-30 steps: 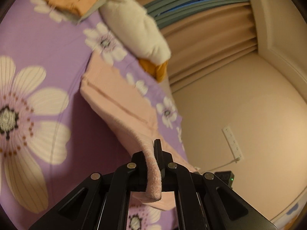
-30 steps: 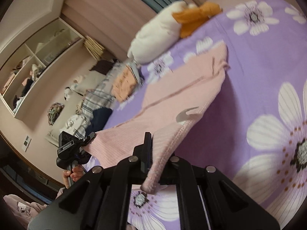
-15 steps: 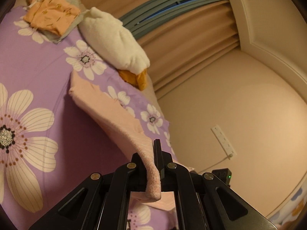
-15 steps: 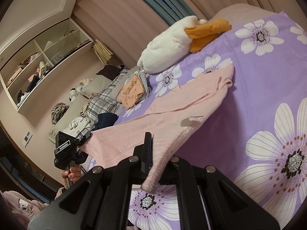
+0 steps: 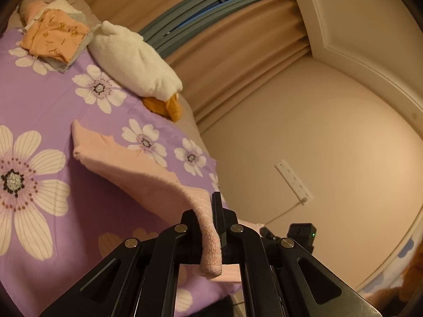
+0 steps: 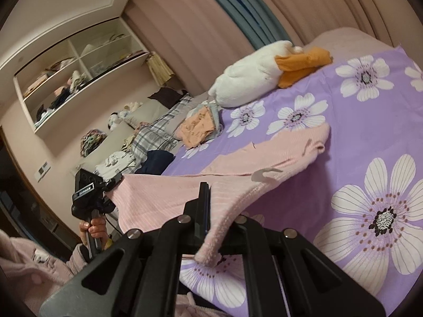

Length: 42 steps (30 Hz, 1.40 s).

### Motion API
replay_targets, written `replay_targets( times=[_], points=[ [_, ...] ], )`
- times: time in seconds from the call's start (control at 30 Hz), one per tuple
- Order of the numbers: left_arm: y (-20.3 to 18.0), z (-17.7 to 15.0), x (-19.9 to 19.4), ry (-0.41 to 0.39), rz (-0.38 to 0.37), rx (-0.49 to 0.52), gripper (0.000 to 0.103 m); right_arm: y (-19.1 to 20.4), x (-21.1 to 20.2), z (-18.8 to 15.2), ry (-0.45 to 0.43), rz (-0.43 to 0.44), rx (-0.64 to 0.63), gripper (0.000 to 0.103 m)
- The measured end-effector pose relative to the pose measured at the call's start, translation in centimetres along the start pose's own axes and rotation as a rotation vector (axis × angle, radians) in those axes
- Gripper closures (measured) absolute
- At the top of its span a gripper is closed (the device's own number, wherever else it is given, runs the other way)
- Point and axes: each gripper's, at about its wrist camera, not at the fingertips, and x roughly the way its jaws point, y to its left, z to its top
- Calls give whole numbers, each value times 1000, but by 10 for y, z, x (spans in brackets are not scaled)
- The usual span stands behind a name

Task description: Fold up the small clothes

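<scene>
A pink knit garment [image 5: 137, 174] hangs stretched between both grippers above the purple flowered bed cover [image 5: 39, 100]. Its far end [image 6: 304, 142] still rests on the cover. My left gripper [image 5: 208, 206] is shut on one near corner, and the cloth drapes over its left finger. My right gripper [image 6: 214, 200] is shut on the other near edge of the garment [image 6: 164, 195]. In the right wrist view the left gripper [image 6: 112, 185] shows at the garment's left corner, with a hand [image 6: 93, 227] around its handle. A grey tag [image 6: 261, 174] sticks out of the knit.
A white duck plush [image 6: 251, 79] with an orange beak lies at the head of the bed. A folded orange piece [image 6: 197, 128] sits on a small stack beside it. Plaid and dark clothes [image 6: 153, 137] are heaped further left. Wall shelves [image 6: 79, 74] and curtains [image 5: 238, 60] stand behind.
Both grippers have risen and drawn back with the garment's near edge, so more of it hangs off the bed cover. Both grips held.
</scene>
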Motion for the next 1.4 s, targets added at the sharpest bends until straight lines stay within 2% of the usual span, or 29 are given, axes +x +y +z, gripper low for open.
replay_targets(
  times=[0.23,0.5,0.7,1.17,1.4],
  points=[
    [1,1,-1,-15,1,-5,103,-7,1,7,-23,18,20,97],
    [48,19,29,-15,66,-98,103,-48,43,28,9,-31,123,97],
    [88,46,51,-28,121,-161,103,-77,79,50,23,-69,170,96],
    [172,90,125,58,241,-255,103,-167,173,83,128,-207,308,97],
    [215,102,157,100,335,-316,103,-207,212,85,192,-258,378,96]
  ],
)
